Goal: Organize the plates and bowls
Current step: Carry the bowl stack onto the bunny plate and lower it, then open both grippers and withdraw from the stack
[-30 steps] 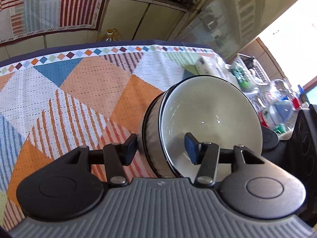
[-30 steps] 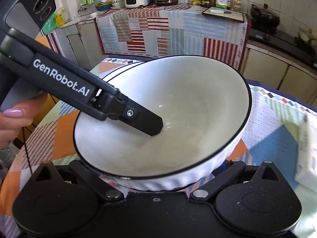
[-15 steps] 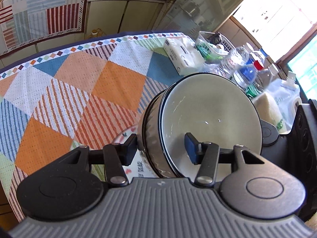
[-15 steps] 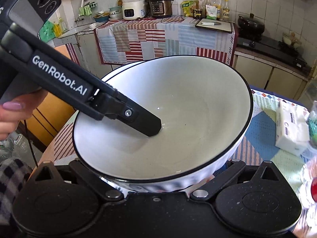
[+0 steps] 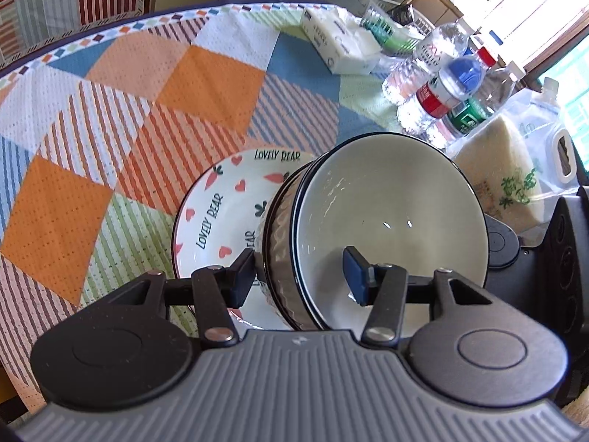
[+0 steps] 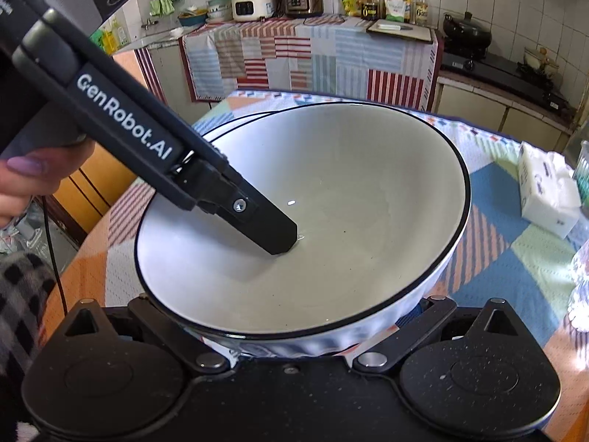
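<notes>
Two nested white bowls with black rims (image 5: pixel 390 221) are held tilted above the table. My left gripper (image 5: pixel 300 274) is shut on their wall, one finger (image 5: pixel 355 276) inside and one outside. In the right wrist view the bowls (image 6: pixel 349 202) fill the middle and the left gripper's finger (image 6: pixel 272 226) reaches into them. My right gripper's fingers go under the bowls and their tips are hidden. A white "LOVELY BEAR" plate (image 5: pixel 221 213) with hearts and carrots lies on the tablecloth just below and left of the bowls.
A tissue pack (image 5: pixel 338 42), several water bottles (image 5: pixel 441 88), a basket (image 5: pixel 394 25) and a rice bag (image 5: pixel 504 176) stand along the table's far right. The patterned tablecloth (image 5: pixel 129 110) stretches left. A kitchen counter (image 6: pixel 313 48) stands behind.
The bowls, held by the left gripper, have moved over the table toward the bottles. The LOVELY BEAR plate has come into view beneath them.
</notes>
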A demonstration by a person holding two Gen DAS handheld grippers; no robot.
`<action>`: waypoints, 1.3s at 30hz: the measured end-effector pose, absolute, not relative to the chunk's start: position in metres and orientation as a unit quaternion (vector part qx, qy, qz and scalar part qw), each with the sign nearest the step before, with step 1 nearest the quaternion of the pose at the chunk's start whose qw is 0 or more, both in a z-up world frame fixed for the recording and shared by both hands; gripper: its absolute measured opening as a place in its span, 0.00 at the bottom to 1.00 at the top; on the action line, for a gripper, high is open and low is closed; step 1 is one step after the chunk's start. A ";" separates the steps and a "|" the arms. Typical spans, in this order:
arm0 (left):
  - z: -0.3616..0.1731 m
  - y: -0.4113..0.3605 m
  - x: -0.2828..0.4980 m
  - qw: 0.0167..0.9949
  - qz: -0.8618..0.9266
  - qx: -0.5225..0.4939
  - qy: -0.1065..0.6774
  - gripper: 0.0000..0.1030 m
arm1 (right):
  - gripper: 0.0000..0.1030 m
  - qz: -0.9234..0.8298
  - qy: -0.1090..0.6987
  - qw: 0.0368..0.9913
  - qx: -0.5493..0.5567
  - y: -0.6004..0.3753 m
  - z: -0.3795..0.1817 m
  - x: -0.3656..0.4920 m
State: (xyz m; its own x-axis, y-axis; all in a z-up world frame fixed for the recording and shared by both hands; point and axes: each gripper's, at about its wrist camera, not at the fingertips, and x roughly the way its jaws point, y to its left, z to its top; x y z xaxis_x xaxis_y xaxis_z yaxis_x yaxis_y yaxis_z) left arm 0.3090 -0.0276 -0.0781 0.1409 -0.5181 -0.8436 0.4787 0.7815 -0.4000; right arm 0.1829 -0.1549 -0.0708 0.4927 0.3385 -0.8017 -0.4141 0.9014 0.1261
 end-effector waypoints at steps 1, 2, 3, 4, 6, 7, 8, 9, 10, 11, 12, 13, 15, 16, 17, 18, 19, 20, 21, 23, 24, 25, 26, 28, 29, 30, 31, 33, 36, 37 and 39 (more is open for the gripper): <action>-0.082 -0.028 0.309 0.754 -0.329 -0.017 0.568 0.48 | 0.99 0.216 0.458 0.861 -0.041 -0.154 -0.075 0.183; -0.086 -0.029 0.310 0.753 -0.328 -0.017 0.570 0.48 | 0.99 0.213 0.461 0.860 -0.039 -0.153 -0.078 0.183; -0.090 -0.030 0.311 0.751 -0.327 -0.016 0.573 0.48 | 0.99 0.211 0.464 0.859 -0.037 -0.153 -0.082 0.183; -0.094 -0.031 0.313 0.749 -0.326 -0.016 0.576 0.48 | 0.99 0.210 0.466 0.859 -0.037 -0.152 -0.086 0.183; -0.100 -0.034 0.316 0.745 -0.328 -0.015 0.581 0.48 | 0.99 0.204 0.467 0.859 -0.044 -0.151 -0.093 0.182; -0.104 -0.035 0.317 0.743 -0.328 -0.014 0.583 0.48 | 0.99 0.201 0.468 0.859 -0.045 -0.151 -0.096 0.184; -0.106 -0.036 0.317 0.743 -0.329 -0.012 0.583 0.48 | 0.99 0.200 0.470 0.859 -0.045 -0.151 -0.099 0.185; -0.109 -0.037 0.318 0.744 -0.330 -0.011 0.582 0.48 | 0.99 0.198 0.470 0.859 -0.045 -0.152 -0.101 0.186; -0.112 -0.038 0.318 0.744 -0.330 -0.012 0.581 0.48 | 0.99 0.197 0.470 0.859 -0.047 -0.152 -0.104 0.185; -0.114 -0.038 0.319 0.744 -0.330 -0.014 0.581 0.48 | 0.99 0.195 0.469 0.860 -0.052 -0.152 -0.106 0.186; -0.117 -0.038 0.320 0.743 -0.329 -0.017 0.582 0.48 | 0.99 0.194 0.467 0.861 -0.058 -0.152 -0.109 0.186; -0.119 -0.038 0.321 0.743 -0.328 -0.019 0.583 0.48 | 0.99 0.193 0.466 0.861 -0.063 -0.152 -0.111 0.187; -0.123 -0.039 0.321 0.744 -0.327 -0.018 0.582 0.49 | 0.99 0.191 0.462 0.863 -0.071 -0.152 -0.115 0.186; -0.123 -0.039 0.321 0.747 -0.327 -0.020 0.578 0.48 | 1.00 0.190 0.460 0.864 -0.074 -0.152 -0.117 0.186; -0.123 -0.039 0.321 0.749 -0.328 -0.018 0.575 0.48 | 1.00 0.189 0.455 0.867 -0.072 -0.153 -0.118 0.186; -0.122 -0.039 0.321 0.751 -0.328 -0.017 0.573 0.48 | 1.00 0.189 0.451 0.869 -0.071 -0.154 -0.119 0.185; -0.122 -0.040 0.321 0.752 -0.327 -0.017 0.572 0.48 | 1.00 0.189 0.448 0.871 -0.070 -0.154 -0.119 0.183; -0.121 -0.040 0.320 0.753 -0.326 -0.016 0.572 0.49 | 1.00 0.191 0.446 0.872 -0.067 -0.155 -0.119 0.183; -0.121 -0.041 0.320 0.753 -0.326 -0.015 0.571 0.49 | 1.00 0.192 0.445 0.873 -0.063 -0.157 -0.120 0.182; -0.121 -0.043 0.321 0.755 -0.322 -0.011 0.571 0.49 | 1.00 0.193 0.442 0.874 -0.053 -0.160 -0.121 0.181; -0.121 -0.043 0.320 0.756 -0.320 -0.010 0.571 0.49 | 0.99 0.193 0.442 0.875 -0.049 -0.161 -0.122 0.182; -0.121 -0.043 0.320 0.759 -0.315 -0.011 0.570 0.49 | 0.99 0.191 0.442 0.875 -0.043 -0.162 -0.122 0.184; -0.121 -0.043 0.320 0.761 -0.312 -0.011 0.569 0.49 | 0.99 0.188 0.441 0.877 -0.037 -0.162 -0.123 0.185; -0.121 -0.042 0.320 0.762 -0.314 -0.011 0.567 0.49 | 0.99 0.184 0.438 0.879 -0.033 -0.162 -0.125 0.187; -0.121 -0.041 0.320 0.762 -0.314 -0.012 0.567 0.49 | 0.99 0.183 0.436 0.881 -0.037 -0.161 -0.125 0.185; -0.121 -0.041 0.320 0.762 -0.314 -0.014 0.566 0.49 | 0.99 0.182 0.434 0.881 -0.040 -0.160 -0.127 0.186; -0.121 -0.041 0.320 0.763 -0.314 -0.013 0.565 0.49 | 0.99 0.181 0.433 0.882 -0.040 -0.160 -0.128 0.187; -0.120 -0.040 0.318 0.766 -0.309 -0.017 0.564 0.48 | 0.99 0.177 0.430 0.884 -0.042 -0.159 -0.128 0.184; -0.115 -0.034 0.314 0.776 -0.297 -0.029 0.555 0.50 | 0.99 0.164 0.428 0.888 -0.043 -0.157 -0.128 0.182; -0.112 -0.032 0.312 0.781 -0.294 -0.028 0.551 0.50 | 0.99 0.156 0.428 0.889 -0.042 -0.156 -0.127 0.178; -0.103 -0.028 0.308 0.792 -0.291 -0.017 0.537 0.50 | 0.99 0.135 0.430 0.892 -0.039 -0.154 -0.125 0.173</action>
State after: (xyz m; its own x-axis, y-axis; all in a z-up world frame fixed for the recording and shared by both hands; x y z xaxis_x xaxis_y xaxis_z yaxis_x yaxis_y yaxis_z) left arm 0.3078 -0.0281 -0.1030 0.2548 -0.4784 -0.8404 0.4426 0.8304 -0.3385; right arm 0.1733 -0.1538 -0.1250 0.5942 0.2068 -0.7773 -0.2740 0.9606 0.0461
